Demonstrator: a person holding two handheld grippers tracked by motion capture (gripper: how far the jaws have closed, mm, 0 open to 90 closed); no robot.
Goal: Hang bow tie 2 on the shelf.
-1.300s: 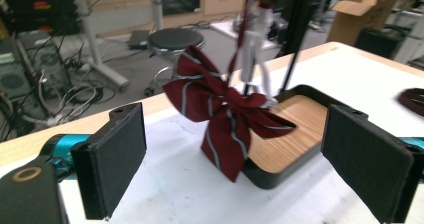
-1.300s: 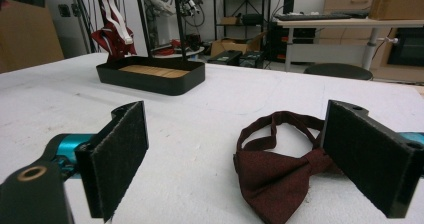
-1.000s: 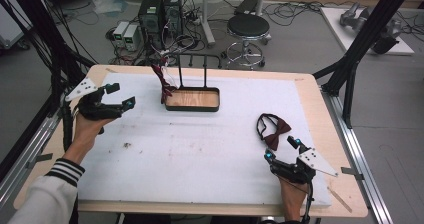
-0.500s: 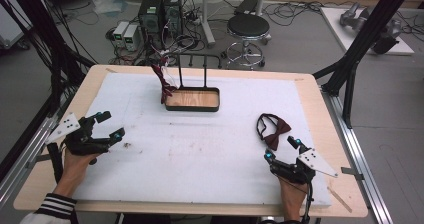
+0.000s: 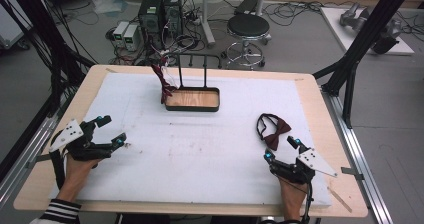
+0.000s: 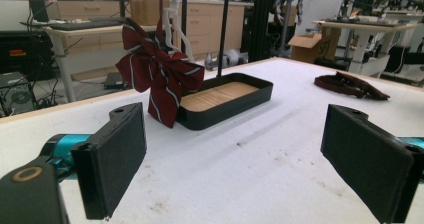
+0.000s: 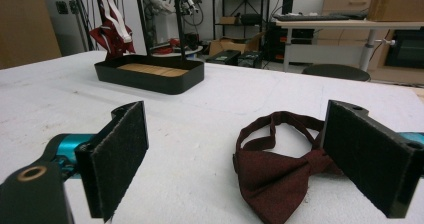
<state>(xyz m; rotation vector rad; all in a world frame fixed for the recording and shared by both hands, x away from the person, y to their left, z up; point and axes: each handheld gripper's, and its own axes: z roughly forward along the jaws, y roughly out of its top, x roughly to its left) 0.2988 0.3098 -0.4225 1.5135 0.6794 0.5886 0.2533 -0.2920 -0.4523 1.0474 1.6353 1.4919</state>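
Step in hand: approach. Your right tongs (image 5: 281, 149) stand open just short of the bow tie (image 5: 274, 132) lying flat on the worktop (image 5: 200, 149). Left tongs (image 5: 111, 131) open, idle. Next: advance and close on its knot.

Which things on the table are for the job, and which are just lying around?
For the job:
- dark red bow tie, just ahead of the open right gripper
- rack with tray
- striped bow hanging on that rack
- open left gripper

Just lying around:
- stool
- computer boxes on the floor
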